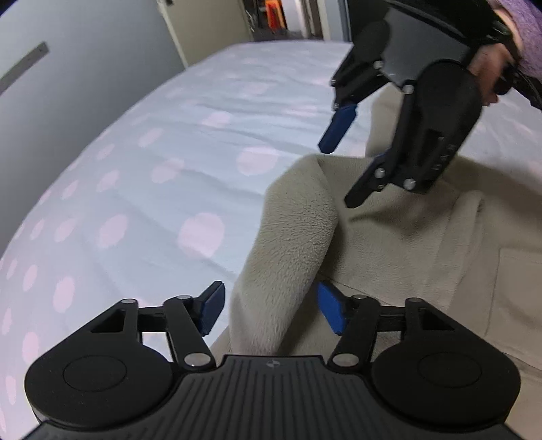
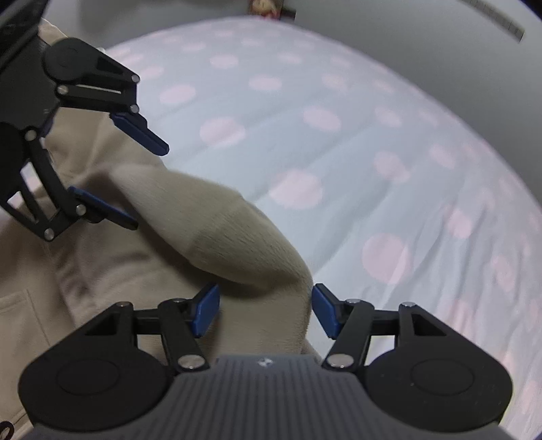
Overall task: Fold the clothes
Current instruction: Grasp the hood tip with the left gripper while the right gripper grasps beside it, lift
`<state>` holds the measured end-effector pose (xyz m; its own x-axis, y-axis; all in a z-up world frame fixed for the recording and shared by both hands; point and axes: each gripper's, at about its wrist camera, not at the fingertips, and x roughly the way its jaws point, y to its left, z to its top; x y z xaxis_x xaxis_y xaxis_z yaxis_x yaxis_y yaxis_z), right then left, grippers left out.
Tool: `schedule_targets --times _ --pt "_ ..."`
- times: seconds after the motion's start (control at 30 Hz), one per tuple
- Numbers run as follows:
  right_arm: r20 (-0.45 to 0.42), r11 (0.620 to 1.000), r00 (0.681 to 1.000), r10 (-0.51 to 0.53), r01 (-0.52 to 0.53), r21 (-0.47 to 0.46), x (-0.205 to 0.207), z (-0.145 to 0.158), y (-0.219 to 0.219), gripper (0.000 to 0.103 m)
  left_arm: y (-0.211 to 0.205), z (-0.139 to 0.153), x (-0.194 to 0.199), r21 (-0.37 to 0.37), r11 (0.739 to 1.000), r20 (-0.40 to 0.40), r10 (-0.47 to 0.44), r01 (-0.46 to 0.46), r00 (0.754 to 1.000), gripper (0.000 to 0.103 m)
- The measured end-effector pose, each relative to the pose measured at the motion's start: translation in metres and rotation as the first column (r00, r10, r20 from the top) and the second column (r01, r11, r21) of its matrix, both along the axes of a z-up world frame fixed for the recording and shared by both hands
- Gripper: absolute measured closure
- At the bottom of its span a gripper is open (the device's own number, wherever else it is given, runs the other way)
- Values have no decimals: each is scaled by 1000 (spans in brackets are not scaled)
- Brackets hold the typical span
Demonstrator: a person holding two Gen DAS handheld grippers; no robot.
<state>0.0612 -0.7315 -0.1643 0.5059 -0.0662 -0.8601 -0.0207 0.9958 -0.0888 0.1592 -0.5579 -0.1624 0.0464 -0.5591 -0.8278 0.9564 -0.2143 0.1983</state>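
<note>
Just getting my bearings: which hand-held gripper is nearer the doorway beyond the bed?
Right. The right hand-held gripper hangs over the beige fleece, partway up the bed toward the doorway; the left hand-held gripper sits farther back, facing it.

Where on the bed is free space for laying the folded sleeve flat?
The dotted bedsheet lies bare from the fleece sleeve to the wall. Crowded: the fleece body, where the open right gripper and open left gripper work.

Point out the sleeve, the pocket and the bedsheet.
sleeve (image 1: 291, 233), left wrist view, mid-length of the fleece tube
pocket (image 1: 521, 281), left wrist view, flat patch face
bedsheet (image 2: 338, 152), right wrist view, bare dotted area
</note>
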Motion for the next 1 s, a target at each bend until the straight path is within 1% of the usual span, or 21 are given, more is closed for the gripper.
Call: schedule_targets --times 0.03,0.07,0.1,0.13,0.17,0.2,0.23,0.27,0.3,0.4,0.43,0.5,0.57,0.7,0.8,0.9,1.0 --pt "-6 1000 1000 -8 8 19 3 -5 -6 40 -4 -2 2 15 1000 -18 -3 3 1000 74" --pt "-12 999 1000 -17 18 51 6 -9 -13 42 -7 -4 4 28 1000 -39 -3 5 999 77" --pt "-18 995 999 -27 29 91 8 -13 -19 49 -8 -5 6 36 999 -49 -5 6 999 79" --pt "-23 994 999 -29 32 109 9 -12 -22 52 -8 -4 8 40 999 -50 -6 8 999 84" --pt "-26 993 999 -26 28 114 8 -9 -22 64 -8 -4 10 44 999 -52 -8 10 999 87" --pt "-29 993 999 -22 25 119 8 -6 -22 82 -8 -4 12 48 999 -53 -10 12 999 91" --pt "-31 992 999 -19 22 124 7 -3 -22 88 -9 -3 13 51 999 -54 -9 11 999 93" --pt "-34 992 999 -15 20 128 6 0 -22 89 -9 -1 15 54 999 -53 -5 8 999 93" --pt "-37 991 999 -12 17 133 6 3 -22 92 -9 1 16 57 998 -52 -2 5 999 95" --pt "-46 989 999 -1 8 148 4 12 -23 93 -9 10 16 60 998 -42 9 -7 999 95" --pt "-46 991 999 4 3 137 3 18 -20 93 -9 15 15 59 998 -32 15 -13 999 95" --pt "-45 996 999 15 -10 93 2 33 -12 93 -10 26 13 53 998 -5 26 -26 1000 95" --pt "-23 999 1000 3 -2 33 6 53 -8 93 -11 42 9 33 999 42 35 -37 998 96" --pt "35 995 999 -28 31 -94 17 94 -4 93 -20 84 12 -36 996 121 82 -78 989 96" --pt "81 980 996 -46 60 -187 25 125 0 93 -31 116 15 -106 989 193 124 -104 973 96" --pt "128 956 990 -59 93 -277 34 156 3 93 -49 143 22 -189 972 252 183 -137 950 96" --pt "216 912 971 -99 176 -370 50 180 -4 94 -69 161 27 -280 947 306 244 -158 920 96"
